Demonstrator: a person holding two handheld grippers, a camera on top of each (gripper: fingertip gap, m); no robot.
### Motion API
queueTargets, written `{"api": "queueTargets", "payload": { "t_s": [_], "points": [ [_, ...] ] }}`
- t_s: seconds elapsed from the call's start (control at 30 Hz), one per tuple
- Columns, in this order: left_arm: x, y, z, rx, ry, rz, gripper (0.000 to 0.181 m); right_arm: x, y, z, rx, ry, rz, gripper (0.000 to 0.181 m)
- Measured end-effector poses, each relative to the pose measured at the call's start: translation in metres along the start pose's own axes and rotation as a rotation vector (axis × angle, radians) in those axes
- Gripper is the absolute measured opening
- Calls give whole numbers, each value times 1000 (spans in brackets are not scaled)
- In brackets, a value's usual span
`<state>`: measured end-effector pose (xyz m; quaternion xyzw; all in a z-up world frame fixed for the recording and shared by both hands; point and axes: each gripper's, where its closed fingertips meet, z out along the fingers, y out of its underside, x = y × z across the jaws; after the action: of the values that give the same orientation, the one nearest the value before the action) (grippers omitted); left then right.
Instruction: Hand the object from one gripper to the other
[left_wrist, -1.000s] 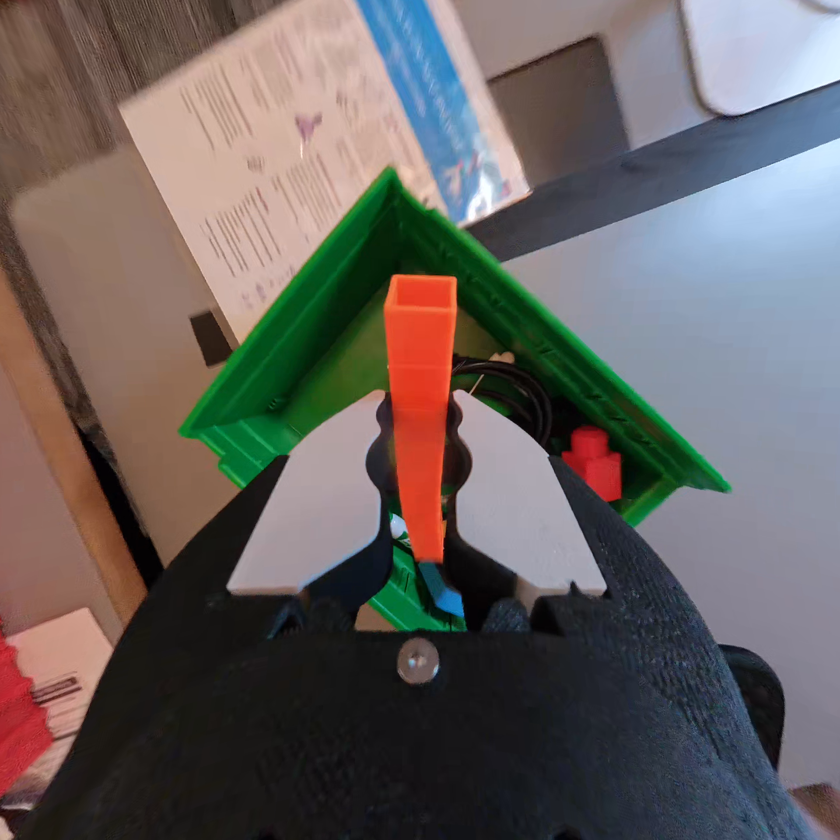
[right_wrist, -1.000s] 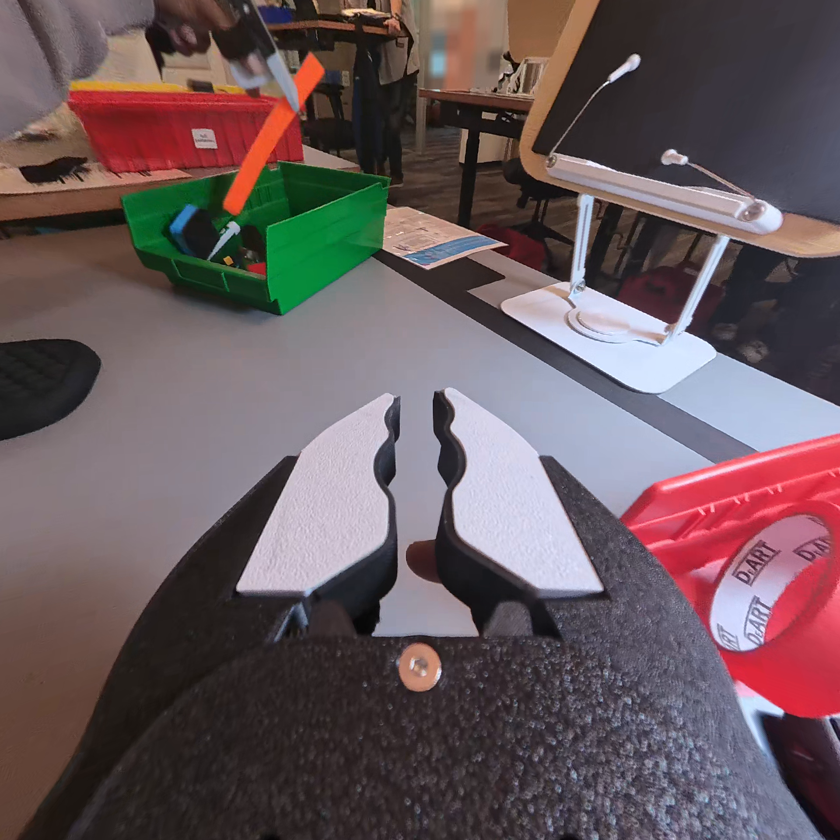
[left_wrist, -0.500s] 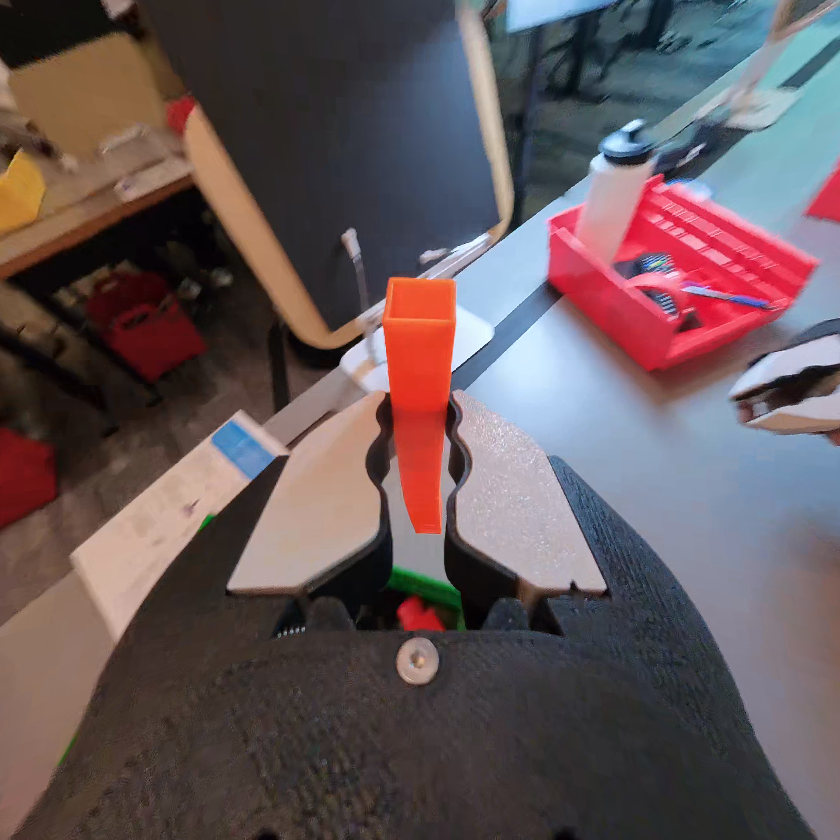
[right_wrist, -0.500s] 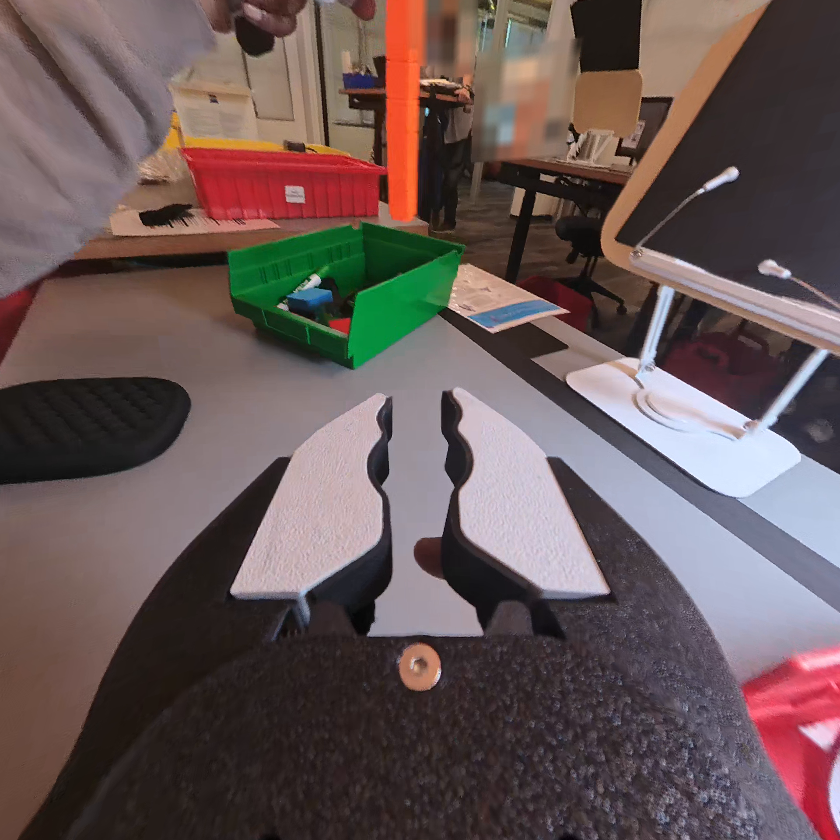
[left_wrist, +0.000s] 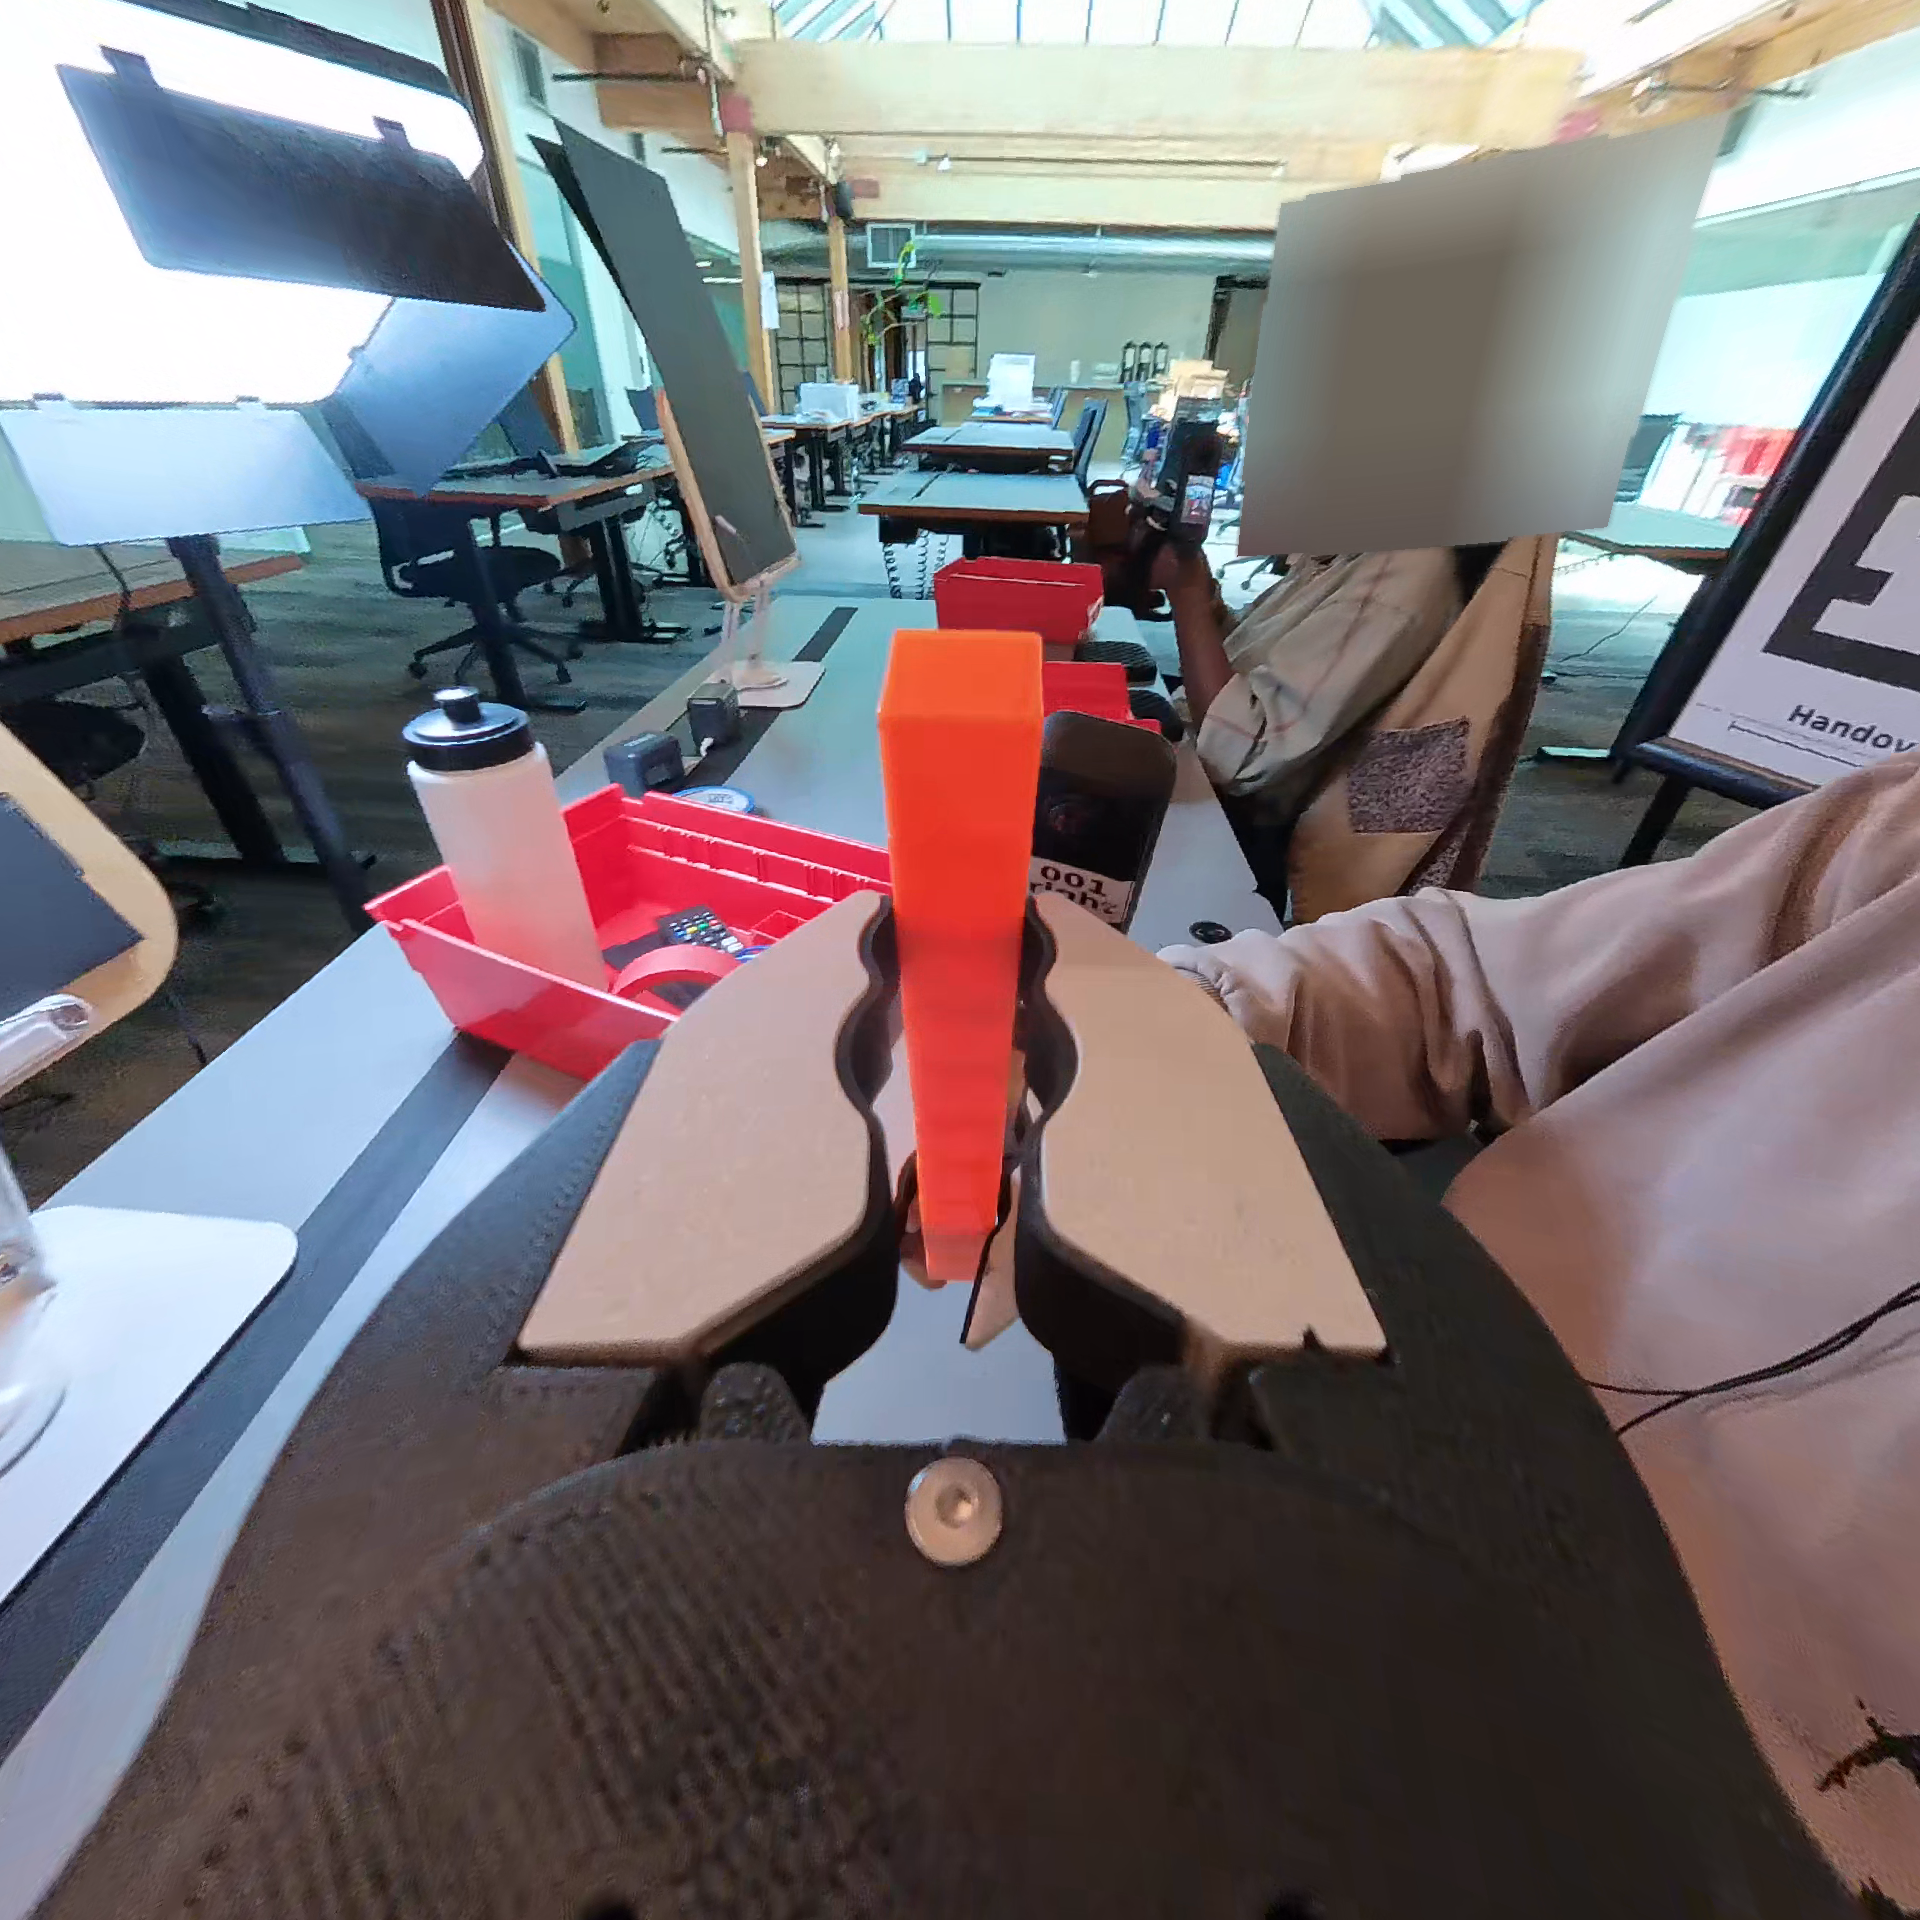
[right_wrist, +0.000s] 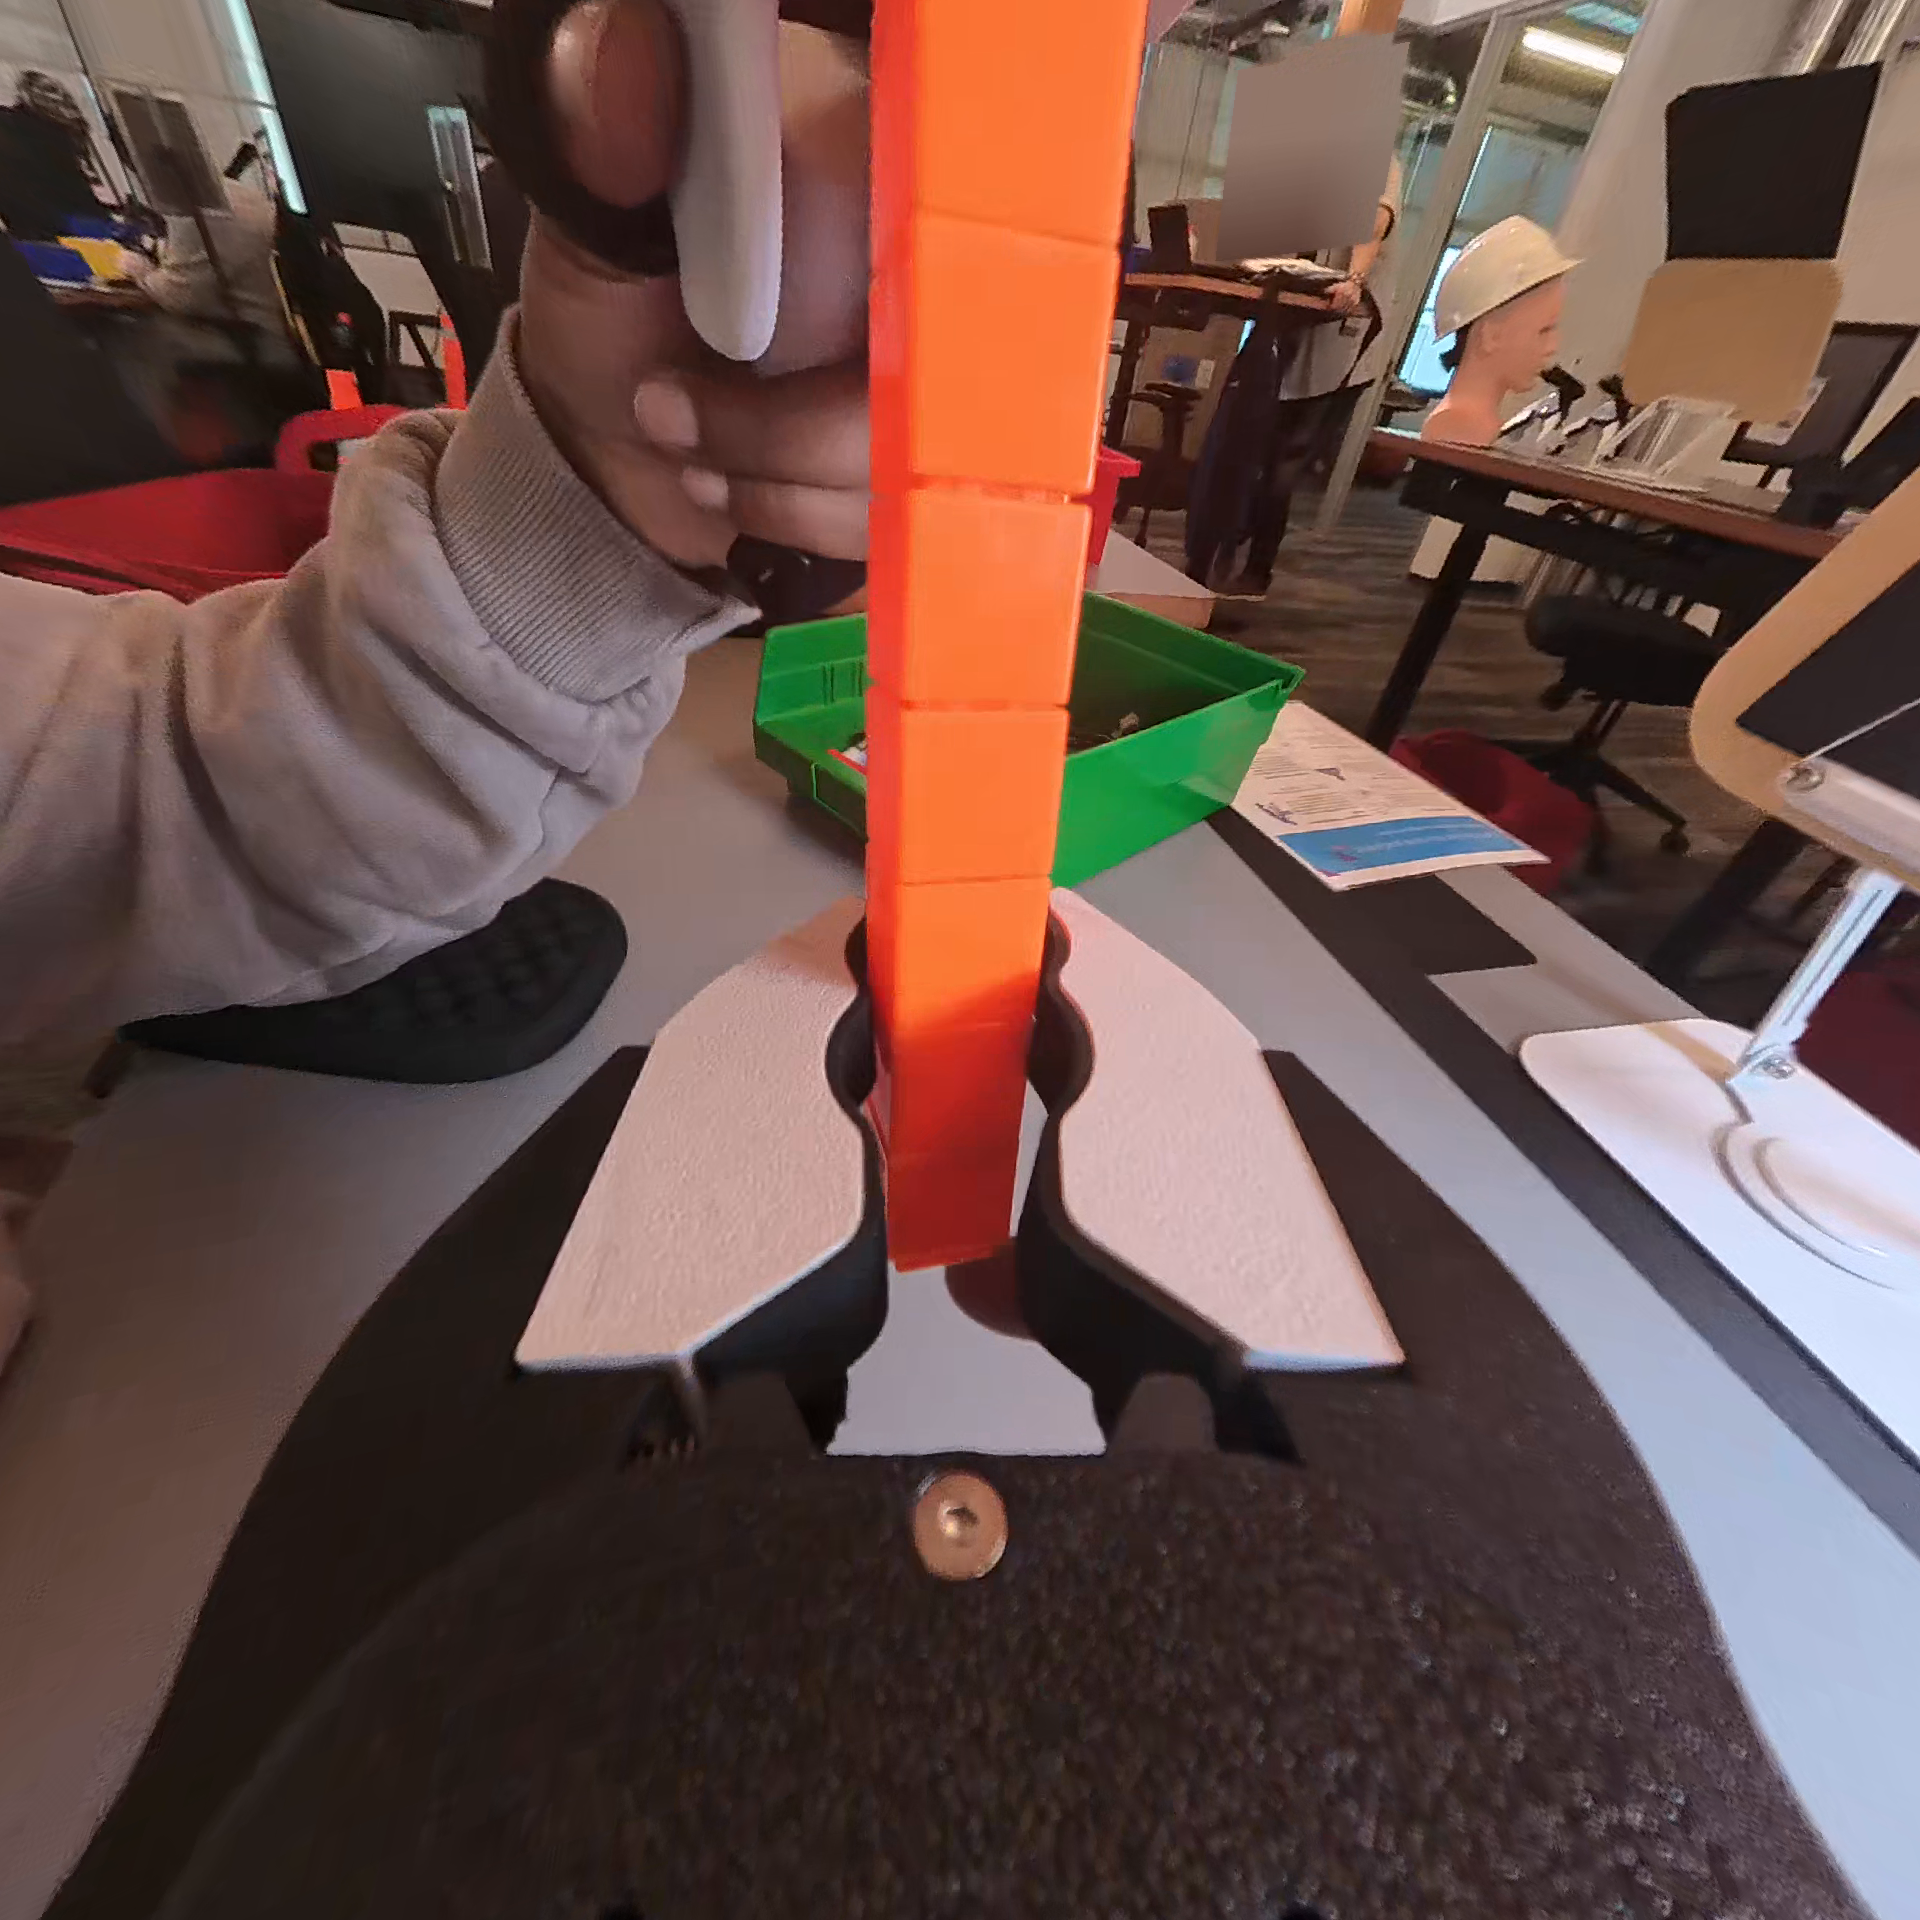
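A long orange bar of stacked blocks (left_wrist: 961, 790) stands upright between the two grippers above the grey table. My left gripper (left_wrist: 956, 935) is shut on one end of it. In the right wrist view the bar (right_wrist: 987, 603) runs down into my right gripper (right_wrist: 956, 935), whose pads sit against both of its sides near its lower end. One white finger of the left gripper (right_wrist: 727, 208) and the hand holding it show at the top. The right gripper's black body (left_wrist: 1101, 800) shows behind the bar in the left wrist view.
A red bin (left_wrist: 499, 966) holds a white bottle (left_wrist: 499, 831) and tape. A green bin (right_wrist: 1164, 769), a black pad (right_wrist: 436, 987), a leaflet (right_wrist: 1371, 821) and a white stand base (right_wrist: 1714, 1164) lie on the table. A person (left_wrist: 1351, 707) sits farther along it. Across from one pair of fingers to the other is roughly 12 cm.
My left gripper swung the bar away from the green bin and across to the right gripper. The right jaws widened and the bar's end now sits between them.
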<state>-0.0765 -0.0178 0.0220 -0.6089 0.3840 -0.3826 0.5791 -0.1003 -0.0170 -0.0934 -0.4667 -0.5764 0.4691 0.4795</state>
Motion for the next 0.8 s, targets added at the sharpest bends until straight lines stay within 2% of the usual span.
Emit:
{"api": "queueTargets", "payload": {
  "t_s": [0.13, 0.43, 0.57, 0.63, 0.73, 0.8],
  "points": [
    [-1, 13, 8, -24, 14, 22, 22, -3, 13, 0, -34, -23, 57, 24],
    [6, 44, 6, -234, 36, 49, 23, -11, 42, 13, -190, -31, 41, 23],
    [6, 51, 4, -263, 37, 44, 23, -11, 49, 13, -232, -25, 36, 23],
    [5, 51, 4, -239, 37, 33, 24, -12, 49, 14, -228, -29, 43, 24],
    [-1, 34, -1, -69, 28, 3, 23, -6, 33, 8, -193, -14, 60, 24],
    [-13, 22, -9, 37, -23, -12, 30, 9, 12, -2, -138, 76, 51, 24]
  ]
}}
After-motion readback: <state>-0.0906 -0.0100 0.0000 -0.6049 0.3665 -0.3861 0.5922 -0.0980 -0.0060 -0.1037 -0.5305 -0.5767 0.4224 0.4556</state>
